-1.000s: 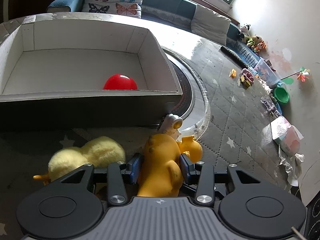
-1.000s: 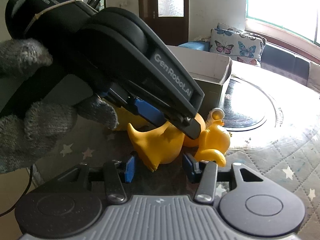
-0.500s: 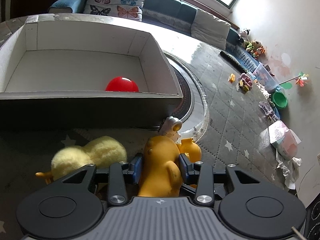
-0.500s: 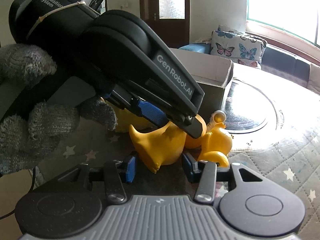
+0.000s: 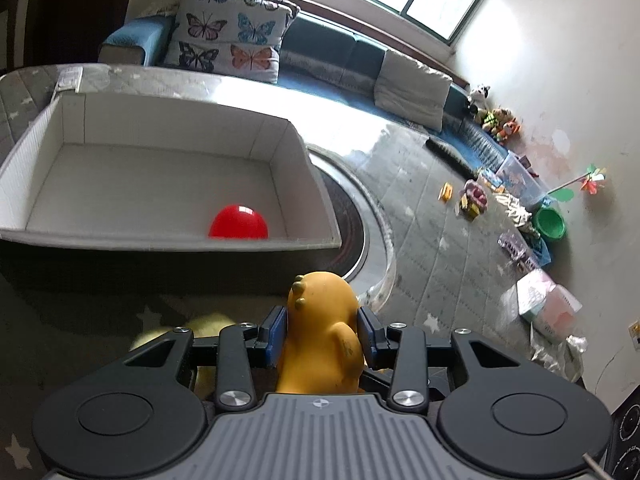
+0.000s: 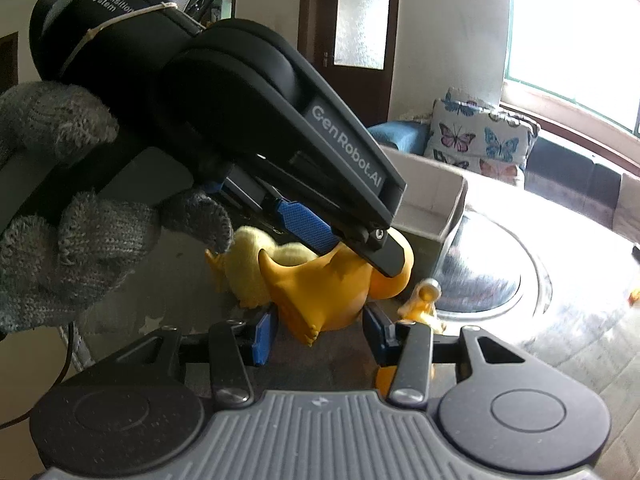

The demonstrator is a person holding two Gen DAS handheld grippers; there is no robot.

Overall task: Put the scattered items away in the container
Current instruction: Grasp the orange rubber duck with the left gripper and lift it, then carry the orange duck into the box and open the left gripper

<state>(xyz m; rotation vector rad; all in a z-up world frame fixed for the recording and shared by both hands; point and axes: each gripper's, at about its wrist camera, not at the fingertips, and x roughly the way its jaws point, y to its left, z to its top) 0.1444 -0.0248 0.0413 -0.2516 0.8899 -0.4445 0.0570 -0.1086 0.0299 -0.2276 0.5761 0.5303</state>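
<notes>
My left gripper (image 5: 322,330) is shut on an orange rubber dinosaur toy (image 5: 322,332) and holds it raised in front of the near wall of the white cardboard box (image 5: 160,240). A red ball (image 5: 239,222) lies inside the box. In the right wrist view the left gripper (image 6: 352,248) clamps the same orange toy (image 6: 320,292) above the table. My right gripper (image 6: 320,330) is open and empty just below it. A fluffy yellow plush chick (image 6: 244,264) lies behind the toy, and it also shows in the left wrist view (image 5: 204,326). A small yellow figure (image 6: 420,304) sits to the right.
The box stands on a round table with a glass turntable (image 5: 352,216). Small toys (image 5: 472,200), a green bowl (image 5: 551,224) and a pink-white packet (image 5: 548,304) lie along the table's right edge. A sofa with butterfly cushions (image 5: 228,48) is behind.
My left gripper has lifted the orange toy off the table and up toward the box. The plush chick and small yellow figure stay below. My right gripper stays open.
</notes>
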